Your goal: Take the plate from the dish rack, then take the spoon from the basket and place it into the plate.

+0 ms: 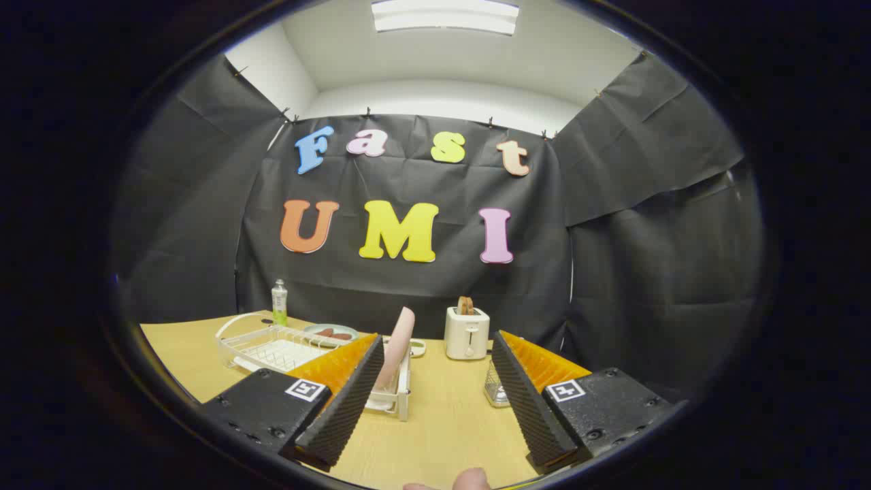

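Standing on edge in the white dish rack just ahead of the left finger, the pink plate looks stiff, light and slippery, best pinched at its upper rim by the wide-open, empty gripper.

We see our gripper: two black blocks with screws, each bearing a white square marker, orange ribbed backs, and black ridged pads lining the jaws.
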`<action>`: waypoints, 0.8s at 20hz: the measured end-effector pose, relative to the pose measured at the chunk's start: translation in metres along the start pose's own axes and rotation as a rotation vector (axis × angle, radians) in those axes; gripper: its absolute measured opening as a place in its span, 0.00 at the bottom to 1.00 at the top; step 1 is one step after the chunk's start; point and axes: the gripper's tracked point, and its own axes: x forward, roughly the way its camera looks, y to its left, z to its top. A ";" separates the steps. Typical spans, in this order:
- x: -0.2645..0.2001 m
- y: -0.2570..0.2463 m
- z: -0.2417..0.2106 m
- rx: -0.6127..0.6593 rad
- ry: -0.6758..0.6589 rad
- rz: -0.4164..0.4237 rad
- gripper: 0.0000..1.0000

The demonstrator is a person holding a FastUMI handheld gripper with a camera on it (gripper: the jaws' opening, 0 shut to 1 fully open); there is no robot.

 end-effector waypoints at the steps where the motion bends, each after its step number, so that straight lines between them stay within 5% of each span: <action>1: 0.000 0.000 0.000 -0.001 0.002 0.002 1.00; 16: -0.003 -0.002 0.004 0.007 -0.012 -0.015 1.00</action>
